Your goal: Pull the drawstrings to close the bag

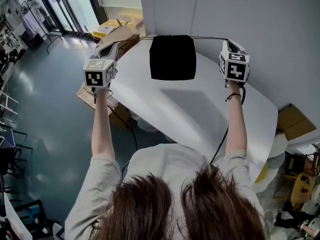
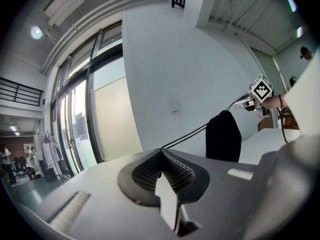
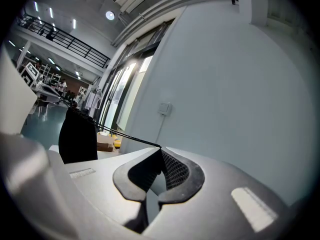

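Counter (image 1: 225,119): white, mid-frame.
Bag (image 1: 172,57): black, hanging upper centre from taut drawstrings (image 1: 207,38).
Left gripper (image 1: 112,47): clamped on drawstrings, upper left.
Right gripper (image 1: 226,44): clamped on drawstrings, upper right.

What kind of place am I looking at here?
Probably a large workshop or lab hall, not a home: tall glazed doors, a railed upper gallery, and cardboard boxes on the floor beside a white table.
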`<state>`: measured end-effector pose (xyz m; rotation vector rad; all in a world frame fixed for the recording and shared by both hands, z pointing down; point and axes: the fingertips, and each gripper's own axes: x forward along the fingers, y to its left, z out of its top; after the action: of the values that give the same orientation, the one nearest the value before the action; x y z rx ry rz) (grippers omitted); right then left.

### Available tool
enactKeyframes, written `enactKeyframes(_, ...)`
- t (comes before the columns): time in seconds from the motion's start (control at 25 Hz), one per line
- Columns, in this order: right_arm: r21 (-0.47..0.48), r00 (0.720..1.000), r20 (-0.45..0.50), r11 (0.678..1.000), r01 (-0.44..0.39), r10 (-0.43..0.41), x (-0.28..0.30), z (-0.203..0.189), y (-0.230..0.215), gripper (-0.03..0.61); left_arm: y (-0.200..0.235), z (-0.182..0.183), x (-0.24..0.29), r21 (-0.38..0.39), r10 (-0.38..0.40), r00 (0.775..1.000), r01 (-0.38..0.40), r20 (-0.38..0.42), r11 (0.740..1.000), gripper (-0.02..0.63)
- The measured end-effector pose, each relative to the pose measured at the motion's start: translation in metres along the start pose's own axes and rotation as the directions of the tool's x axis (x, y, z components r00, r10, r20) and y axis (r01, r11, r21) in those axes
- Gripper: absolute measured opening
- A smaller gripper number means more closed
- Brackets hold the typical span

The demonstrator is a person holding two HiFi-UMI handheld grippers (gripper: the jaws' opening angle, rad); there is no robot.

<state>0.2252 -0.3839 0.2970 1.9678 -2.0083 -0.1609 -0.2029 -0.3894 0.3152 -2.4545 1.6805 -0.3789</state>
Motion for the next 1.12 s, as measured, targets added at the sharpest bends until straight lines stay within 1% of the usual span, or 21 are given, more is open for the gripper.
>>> enactKeyframes(0.28,-0.023,1.000,-0.006,1.000,0.004,-0.004,0.000,0.001,0.002,0.015,0.003,0.004,-0.001,-0.007,0.006,1.000,-0.006,0.011,1.000,0.002)
enactKeyframes(0.84,-0.057,1.000,0.025,0.998,0.014,-0.012,-0.001,0.007,0.005,0.015,0.009,0.006,0.000,-0.009,0.012,0.999,-0.011,0.032,1.000,0.002)
enactKeyframes(1.12,-0.061,0.999,0.035,0.998,0.020,-0.018,0.000,0.009,0.005,0.015,0.011,0.006,0.000,-0.008,0.012,1.000,-0.012,0.024,1.000,0.002)
